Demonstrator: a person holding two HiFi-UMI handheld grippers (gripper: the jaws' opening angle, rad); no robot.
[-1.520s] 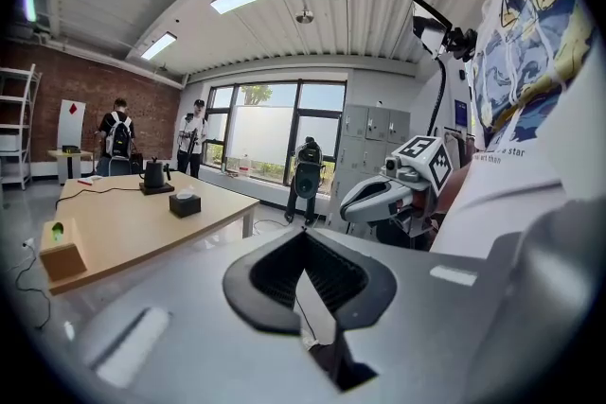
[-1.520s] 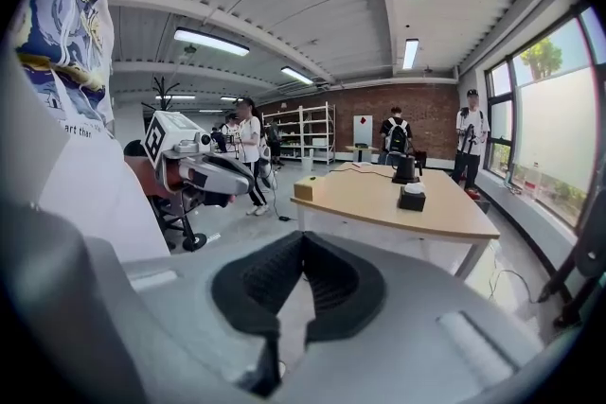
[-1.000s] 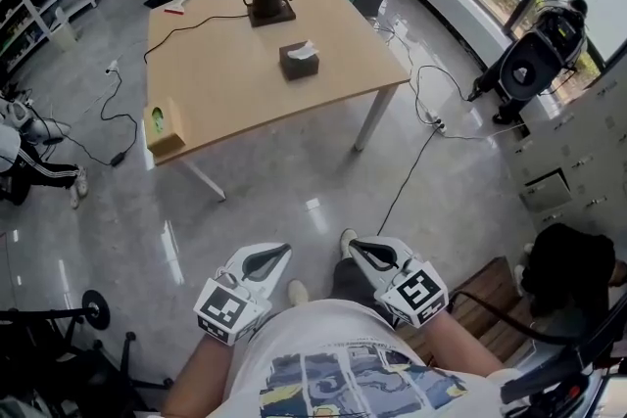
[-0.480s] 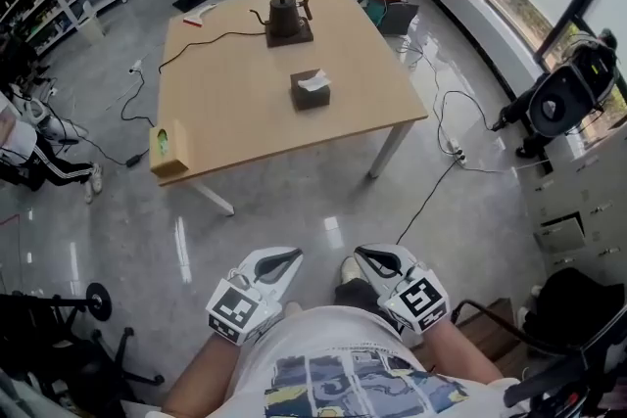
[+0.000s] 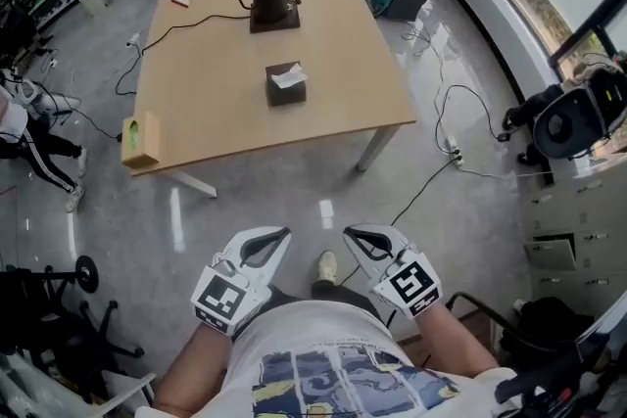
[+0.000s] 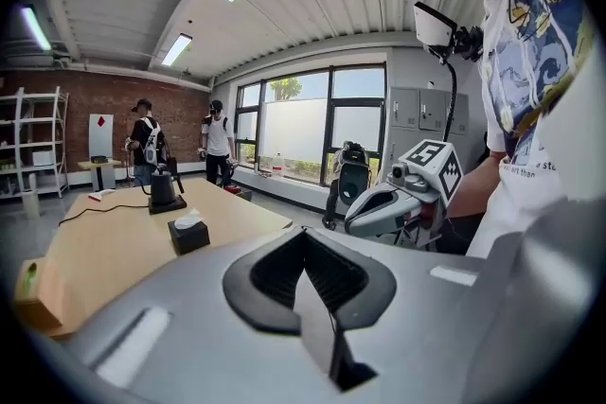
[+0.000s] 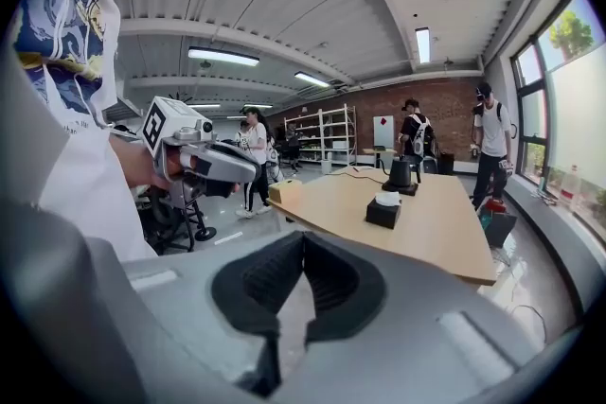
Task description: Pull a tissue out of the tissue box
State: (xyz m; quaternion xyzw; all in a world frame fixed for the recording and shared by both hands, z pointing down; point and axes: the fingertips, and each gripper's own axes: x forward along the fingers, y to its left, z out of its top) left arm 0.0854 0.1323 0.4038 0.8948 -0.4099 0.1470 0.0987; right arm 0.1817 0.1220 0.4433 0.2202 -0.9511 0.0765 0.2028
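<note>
A dark tissue box (image 5: 285, 85) with a white tissue sticking out of its top stands near the middle of the wooden table (image 5: 211, 78). It shows small in the left gripper view (image 6: 188, 235) and in the right gripper view (image 7: 383, 212). Both grippers hang close to the person's torso over the floor, well short of the table. My left gripper (image 5: 281, 232) (image 6: 303, 232) is shut with nothing in it. My right gripper (image 5: 351, 232) (image 7: 303, 237) is shut and empty too. Each one shows in the other's view: the right gripper (image 6: 388, 208), the left gripper (image 7: 222, 164).
A black kettle (image 5: 269, 0) on a dark base stands at the table's far side, its cable running left. A yellow box (image 5: 140, 139) sits on the near left corner. Cables cross the floor (image 5: 446, 147). People stand beyond the table. A chair base (image 5: 69, 308) is at the left.
The table and tissue box have come nearer and shifted left in the head view as the person walks towards them. Both grippers stay shut in front of the torso.
</note>
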